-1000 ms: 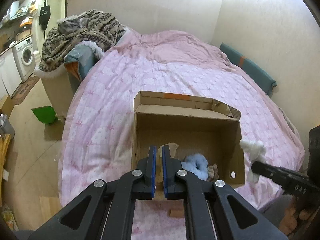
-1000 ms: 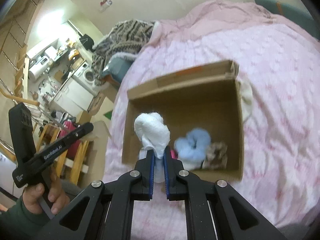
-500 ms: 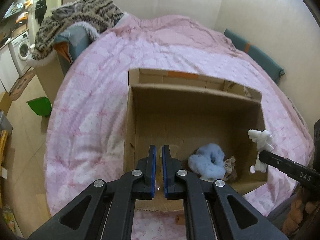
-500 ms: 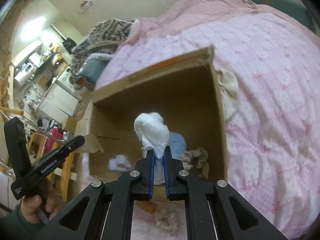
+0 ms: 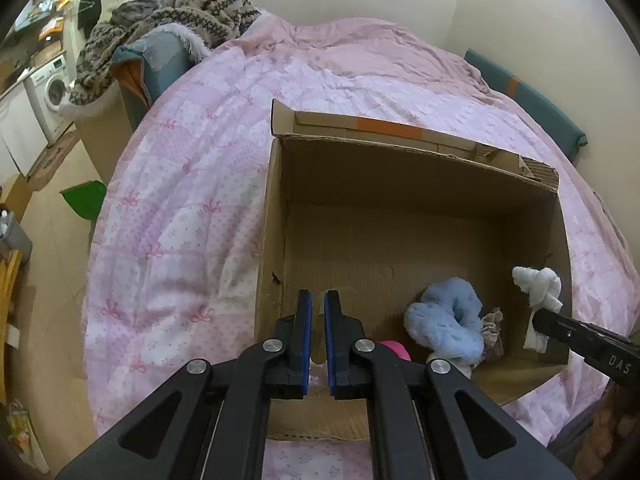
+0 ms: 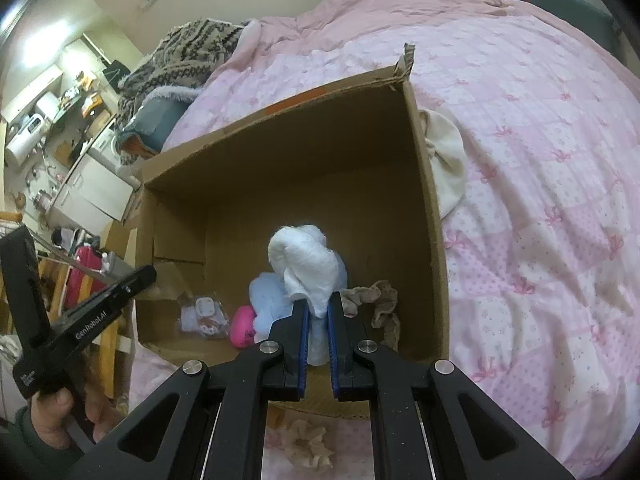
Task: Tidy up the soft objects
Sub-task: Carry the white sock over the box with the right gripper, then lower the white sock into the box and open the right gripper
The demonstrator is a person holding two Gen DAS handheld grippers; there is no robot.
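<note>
R gripper (image 6: 317, 308) pinched a white cloth (image 6: 307, 266) over the cardboard box (image 6: 430, 216) on the pink bed (image 6: 540, 140). L gripper (image 5: 316, 312) was pressed nearly together, at the box's 7 o'clock edge; whether it held anything, can't tell. Blue plush (image 5: 444, 326) lay inside at 5 o'clock.

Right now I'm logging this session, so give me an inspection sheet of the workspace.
Surface: pink quilt on a bed, carrying the box.
Job's things: open cardboard box; inside, blue plush, pink item, beige cloth, plastic packet.
Clutter: cream cloth beside the box; scrunchie in front of it.
Grippers: right gripper shut on white cloth over the box; left gripper nearly closed, holding nothing visible.
Cables: nothing seen.
Surroundings: patterned blanket, washing machine.
</note>
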